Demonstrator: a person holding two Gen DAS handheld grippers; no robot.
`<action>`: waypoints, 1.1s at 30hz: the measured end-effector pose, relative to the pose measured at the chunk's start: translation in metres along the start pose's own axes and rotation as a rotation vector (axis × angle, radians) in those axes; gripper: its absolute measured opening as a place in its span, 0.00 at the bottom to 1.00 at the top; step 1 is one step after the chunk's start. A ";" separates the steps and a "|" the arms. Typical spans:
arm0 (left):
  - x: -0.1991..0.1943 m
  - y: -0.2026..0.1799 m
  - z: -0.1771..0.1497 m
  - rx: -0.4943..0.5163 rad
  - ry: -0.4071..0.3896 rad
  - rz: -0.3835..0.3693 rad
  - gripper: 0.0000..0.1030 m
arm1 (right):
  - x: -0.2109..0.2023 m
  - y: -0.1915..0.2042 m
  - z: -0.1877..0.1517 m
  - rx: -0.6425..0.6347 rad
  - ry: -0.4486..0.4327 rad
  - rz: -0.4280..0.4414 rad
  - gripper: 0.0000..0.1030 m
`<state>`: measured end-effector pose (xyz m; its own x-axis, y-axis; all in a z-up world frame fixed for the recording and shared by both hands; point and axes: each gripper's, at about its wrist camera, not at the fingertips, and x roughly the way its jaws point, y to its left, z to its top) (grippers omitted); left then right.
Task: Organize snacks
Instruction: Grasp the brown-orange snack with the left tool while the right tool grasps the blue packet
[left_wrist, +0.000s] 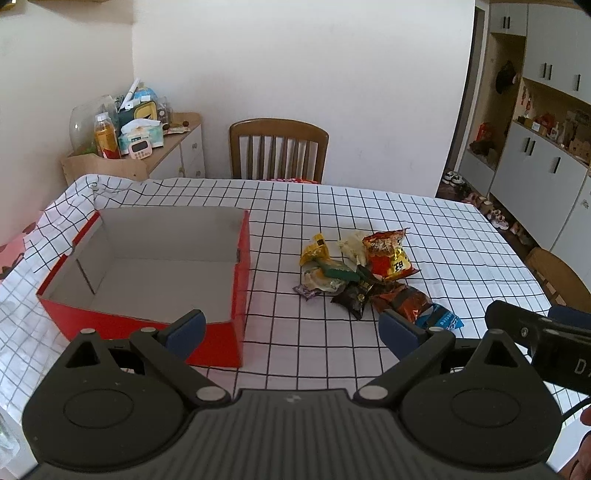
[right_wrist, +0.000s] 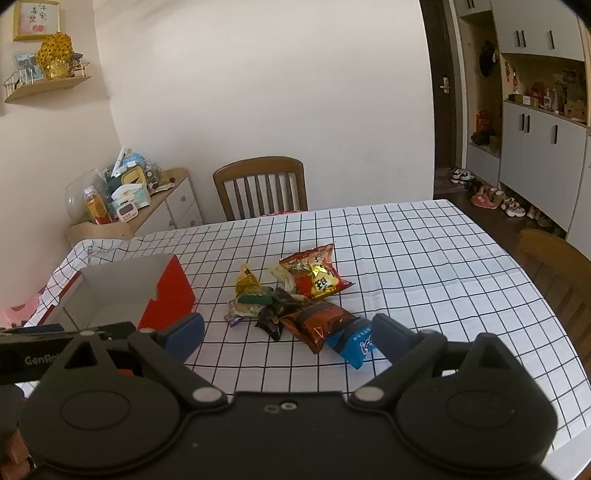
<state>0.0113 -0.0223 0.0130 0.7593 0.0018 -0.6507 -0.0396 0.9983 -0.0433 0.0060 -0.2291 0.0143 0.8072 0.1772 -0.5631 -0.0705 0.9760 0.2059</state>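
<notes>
Nearest the cameras, the left gripper (left_wrist: 291, 328) hangs over the desk (left_wrist: 461, 236) with its blue-padded fingers (left_wrist: 184, 328) spread wide and nothing between them. The right gripper (right_wrist: 288, 332) is likewise wide open and empty, its fingers (right_wrist: 388, 338) framing the near end of the snack pile (right_wrist: 295, 295). That pile lies loose on the checked tablecloth (right_wrist: 424, 258): a blue packet (right_wrist: 352, 341) closest, touching a brown foil packet (right_wrist: 317, 323), then small dark, green and yellow wrappers, possibly candies, and a red-and-gold bag (right_wrist: 314, 277) farthest. Left of the pile, well apart, sits an open red cardboard box (left_wrist: 236, 295). Beyond the desk stands a wooden chair (left_wrist: 279, 147).
</notes>
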 end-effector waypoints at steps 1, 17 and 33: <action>0.004 -0.003 0.001 -0.002 0.002 0.004 0.98 | 0.004 -0.004 0.002 -0.001 0.002 0.002 0.93; 0.091 -0.071 0.011 0.124 0.006 -0.077 0.94 | 0.116 -0.107 -0.002 0.107 0.263 0.038 0.78; 0.213 -0.141 0.019 0.514 0.230 -0.307 0.62 | 0.198 -0.163 -0.019 0.443 0.484 0.106 0.66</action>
<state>0.1906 -0.1611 -0.1049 0.5261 -0.2440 -0.8147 0.5171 0.8523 0.0786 0.1665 -0.3506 -0.1459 0.4471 0.4076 -0.7962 0.1960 0.8239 0.5318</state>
